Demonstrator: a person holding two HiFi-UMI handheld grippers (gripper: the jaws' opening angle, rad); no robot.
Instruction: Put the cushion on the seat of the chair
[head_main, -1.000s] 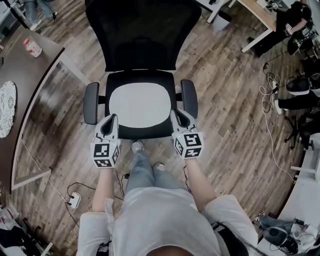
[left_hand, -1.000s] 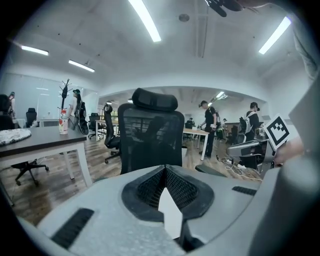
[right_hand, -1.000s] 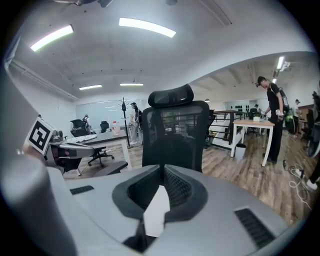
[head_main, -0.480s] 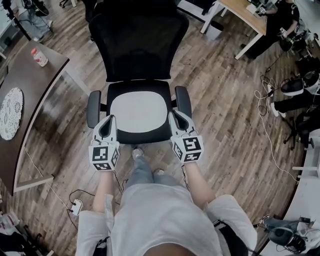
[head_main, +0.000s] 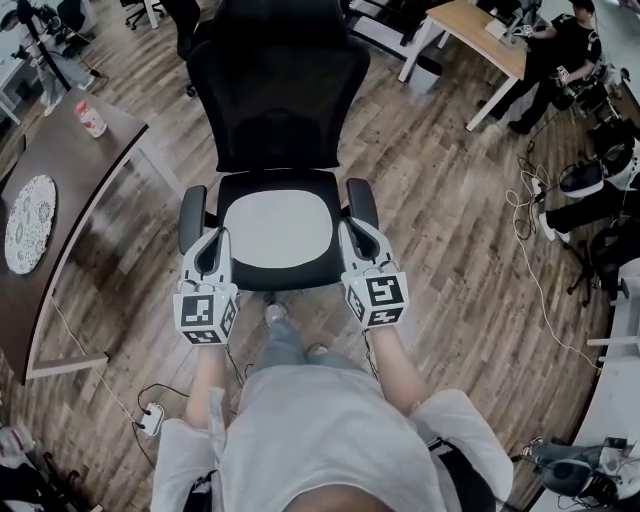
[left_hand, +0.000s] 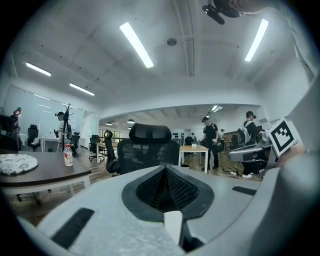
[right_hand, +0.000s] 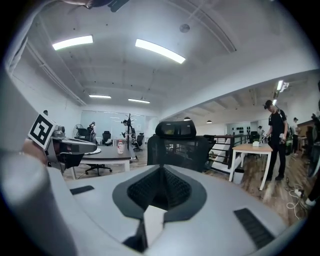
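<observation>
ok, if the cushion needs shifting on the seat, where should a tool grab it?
I'd pinch the cushion at its front edge, near a corner, coming from the open front. It lies flat on the seat, so only the rim offers a bite. Armrests flank both sides and the backrest blocks the rear.

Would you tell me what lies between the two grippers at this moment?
In the head view, the pale cushion on the chair's seat lies between the left gripper and the right gripper.
</observation>
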